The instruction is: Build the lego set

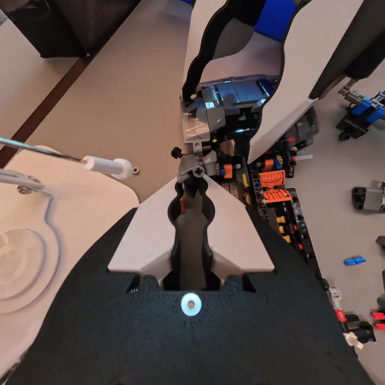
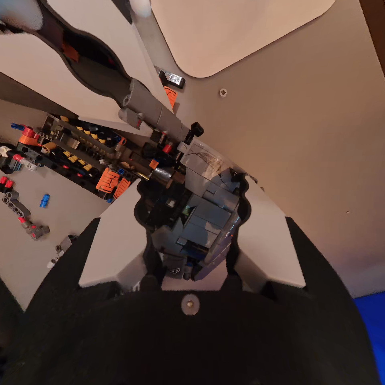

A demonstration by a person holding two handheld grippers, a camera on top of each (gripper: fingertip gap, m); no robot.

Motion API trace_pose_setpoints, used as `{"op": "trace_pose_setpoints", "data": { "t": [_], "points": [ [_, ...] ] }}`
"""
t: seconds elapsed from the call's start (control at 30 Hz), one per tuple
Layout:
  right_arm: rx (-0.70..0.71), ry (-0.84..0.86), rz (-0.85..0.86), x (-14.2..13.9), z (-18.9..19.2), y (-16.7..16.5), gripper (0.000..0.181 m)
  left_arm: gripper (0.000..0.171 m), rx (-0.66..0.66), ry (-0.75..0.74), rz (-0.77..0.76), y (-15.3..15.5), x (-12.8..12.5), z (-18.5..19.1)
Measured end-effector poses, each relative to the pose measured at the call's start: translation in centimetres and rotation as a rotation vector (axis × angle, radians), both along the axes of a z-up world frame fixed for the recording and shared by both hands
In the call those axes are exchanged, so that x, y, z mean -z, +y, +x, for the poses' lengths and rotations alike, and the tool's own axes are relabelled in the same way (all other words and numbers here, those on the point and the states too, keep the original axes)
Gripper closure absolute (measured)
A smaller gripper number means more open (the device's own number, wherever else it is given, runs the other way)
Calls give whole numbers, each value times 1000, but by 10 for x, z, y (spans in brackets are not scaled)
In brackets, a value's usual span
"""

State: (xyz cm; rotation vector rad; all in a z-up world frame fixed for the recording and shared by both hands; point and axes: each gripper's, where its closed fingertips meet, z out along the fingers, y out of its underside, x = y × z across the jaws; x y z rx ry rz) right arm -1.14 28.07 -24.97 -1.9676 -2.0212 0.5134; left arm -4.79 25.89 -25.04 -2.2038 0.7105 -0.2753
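Left gripper (image 1: 192, 181) is pinching a grey cylinder piece (image 2: 154, 113) onto the long lego chassis (image 2: 87, 150) on the table (image 1: 125, 93), right gripper (image 2: 191, 210) clamped around its grey-blue nose end (image 2: 208, 218). Frame and orange seats (image 1: 273, 187) look done; loose parts (image 2: 25, 212) nearby say plenty's left, I'd guess.

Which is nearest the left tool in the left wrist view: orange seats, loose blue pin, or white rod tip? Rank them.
From the left tool:
1. Orange seats, right, on the model.
2. White rod tip, left; close to the seats' range, hard to call.
3. Loose blue pin, far right on the table.
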Motion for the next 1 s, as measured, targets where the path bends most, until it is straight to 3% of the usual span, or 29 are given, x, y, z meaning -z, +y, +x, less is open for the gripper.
{"op": "trace_pose_setpoints", "data": {
  "t": [0.1, 0.17, 0.3, 0.47, 0.53, 0.6, 0.67, 0.73, 0.9, 1.0],
  "points": [
    [22, -10, 16, 1, -3, 2, 96, 161, -7, 53, 13, 0, 0, 0],
    [20, -9, 17, 1, -2, 2, 96, 164, -9, 213, 64, 1, -1, -1],
    [30, -11, 31, 2, -4, 2, 99, 164, -75, 280, 82, 5, -3, -6],
    [22, -1, 31, 1, -4, 1, 100, 162, -1, 525, 224, 6, -6, -8],
    [25, 21, 26, 1, -7, 1, 102, 164, -1, 476, 218, 8, -4, -16],
    [34, 21, 24, 1, -7, 2, 102, 165, -3, 320, 178, 10, -2, -15],
    [30, 27, 22, 1, -7, 2, 101, 165, 1, 320, 175, 9, -2, -15],
    [33, 27, 24, 1, -8, 2, 101, 165, -34, 227, 129, 12, -1, -17],
    [26, 20, 26, 1, -7, 1, 101, 164, 21, 480, 221, 12, -5, -18],
    [1, 23, 25, 1, -6, -1, 101, 165, 87, 498, 247, 9, -6, -15]
  ]
}}
